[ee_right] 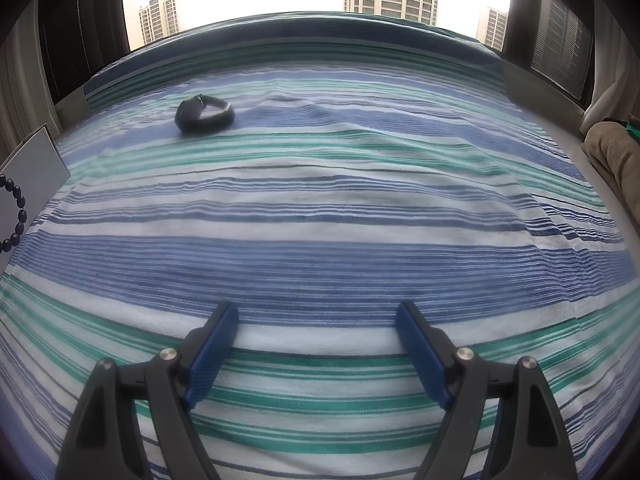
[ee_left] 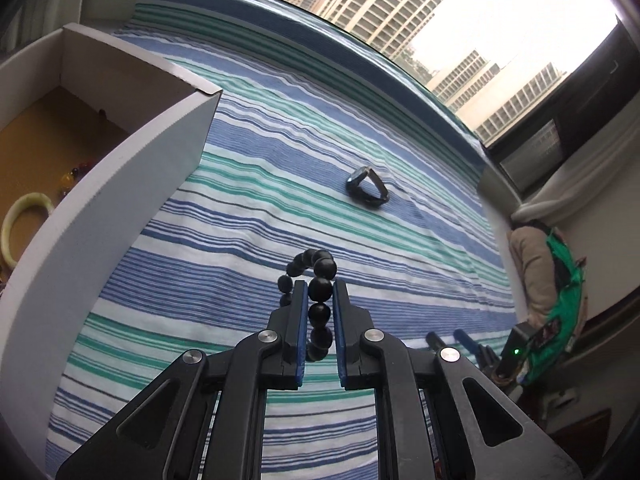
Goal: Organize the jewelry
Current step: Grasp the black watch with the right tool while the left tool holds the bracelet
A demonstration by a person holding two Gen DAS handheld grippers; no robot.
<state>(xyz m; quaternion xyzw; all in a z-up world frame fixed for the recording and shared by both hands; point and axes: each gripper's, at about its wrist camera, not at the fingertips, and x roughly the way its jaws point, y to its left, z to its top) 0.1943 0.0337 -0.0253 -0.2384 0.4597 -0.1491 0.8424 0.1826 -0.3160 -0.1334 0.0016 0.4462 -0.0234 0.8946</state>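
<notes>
Left wrist view first: the left gripper [ee_left: 320, 286] is clamped on a black bead bracelet [ee_left: 316, 280], its blue pads pressing a bead near the tips while the rest of the loop curls up and to the left of the fingers, clear of the striped bedspread [ee_left: 260, 208]. Up and to the left of the gripper stands a white cardboard box [ee_left: 120, 184], open at the top; inside lie a pale bangle [ee_left: 20, 220] and some amber-coloured beads [ee_left: 70, 176], so part of the sorting looks done. The bracelet itself seems partway to the box, not yet over it. Ahead of the fingers and slightly right, well apart, a dark wristband [ee_left: 368, 188] lies on the cloth, apparently the one piece still waiting. The near wall of the box rises between bracelet and interior, so the load must likely clear that edge. Right wrist view: the right gripper [ee_right: 318, 310] hovers with fingers spread wide and nothing between them, above bare stripes. The wristband [ee_right: 204, 114] lies far ahead to its left; the bracelet [ee_right: 16, 216] shows at the left border before the box [ee_right: 36, 176].
</notes>
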